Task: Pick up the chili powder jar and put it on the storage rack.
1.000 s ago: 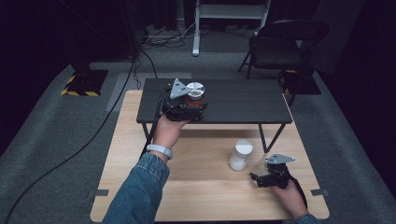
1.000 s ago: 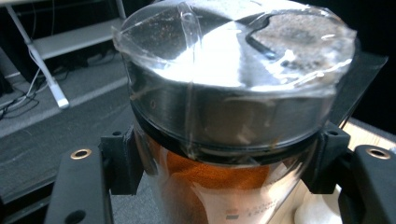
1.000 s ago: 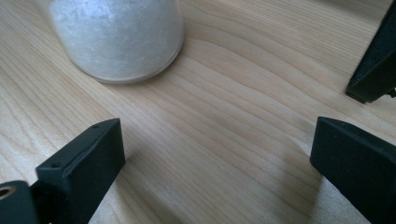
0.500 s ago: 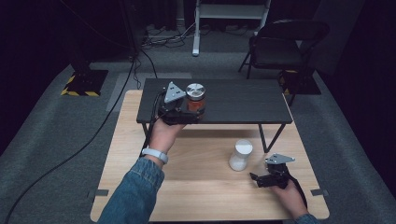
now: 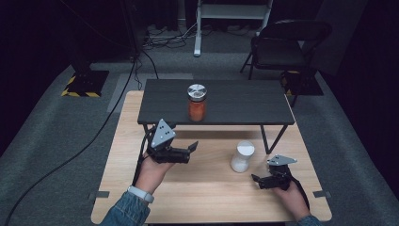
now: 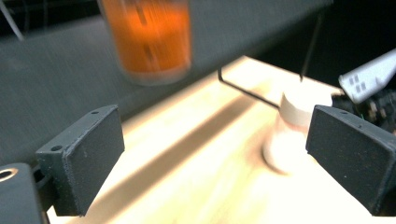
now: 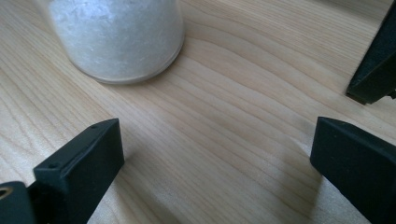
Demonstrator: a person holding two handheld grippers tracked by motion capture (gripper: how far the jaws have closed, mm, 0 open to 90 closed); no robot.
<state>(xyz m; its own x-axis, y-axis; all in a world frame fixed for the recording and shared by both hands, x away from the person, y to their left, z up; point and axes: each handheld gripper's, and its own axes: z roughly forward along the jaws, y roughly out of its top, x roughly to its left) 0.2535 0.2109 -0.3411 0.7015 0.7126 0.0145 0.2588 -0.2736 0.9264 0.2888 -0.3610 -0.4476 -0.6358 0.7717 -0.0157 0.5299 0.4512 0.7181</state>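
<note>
Over the near left part of the pale wooden desk (image 5: 207, 188) we hold the left tool (image 5: 192, 148), its two black jaws spread wide with nothing between them, a grey three-cornered plate on top. It points to the right, toward the white-filled glass jar with a pale lid (image 5: 242, 157), which stands on the desk near the tool and apart from it. In the left gripper view that jar (image 6: 292, 135) shows blurred just inside the right jaw's edge, farther off along the wood.

Beyond the left tool, the low black shelf on thin metal legs (image 5: 235, 101) spans the far half of the desk. On it stands the orange-filled glass jar with a silver metal lid (image 5: 197, 102), upright, left of the shelf's middle and well apart from the white jar.

On the near right part of the desk we hold the right tool (image 5: 255, 179), jaws also parted and empty, pointing left. The white jar (image 7: 116, 37) sits just beyond it, untouched, resting on the wood grain.
</note>
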